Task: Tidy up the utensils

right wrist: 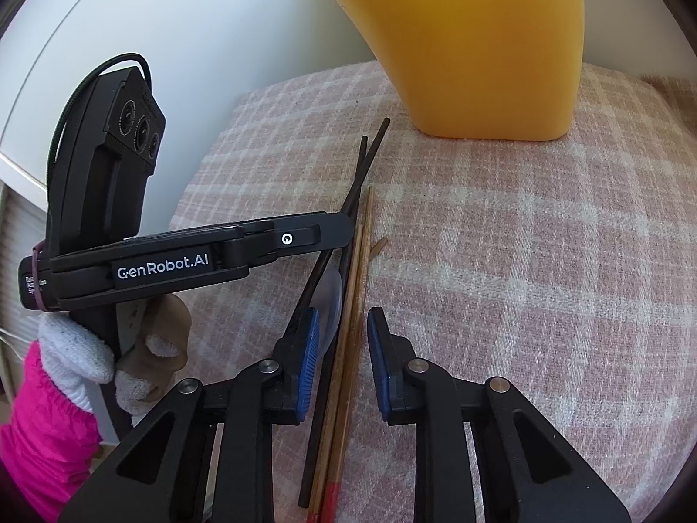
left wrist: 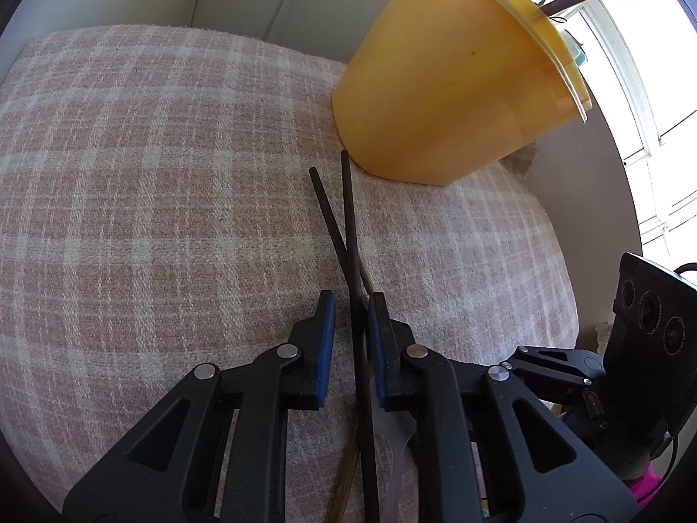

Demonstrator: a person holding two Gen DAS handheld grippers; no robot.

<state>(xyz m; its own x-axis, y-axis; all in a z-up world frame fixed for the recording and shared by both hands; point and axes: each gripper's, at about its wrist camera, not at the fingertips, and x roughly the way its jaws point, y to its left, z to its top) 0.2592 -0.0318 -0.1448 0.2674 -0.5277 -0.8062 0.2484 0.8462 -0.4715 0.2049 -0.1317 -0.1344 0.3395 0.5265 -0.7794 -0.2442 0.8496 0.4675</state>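
Where plaid woven cloth spreads, slim black chopsticks, smooth yellow tub.

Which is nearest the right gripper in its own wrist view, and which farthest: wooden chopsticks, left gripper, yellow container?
1. Wooden chopsticks, lying between the right gripper's open jaws.
2. Left gripper, reaching in from the left, just ahead.
3. Yellow container, standing at the cloth's far end.
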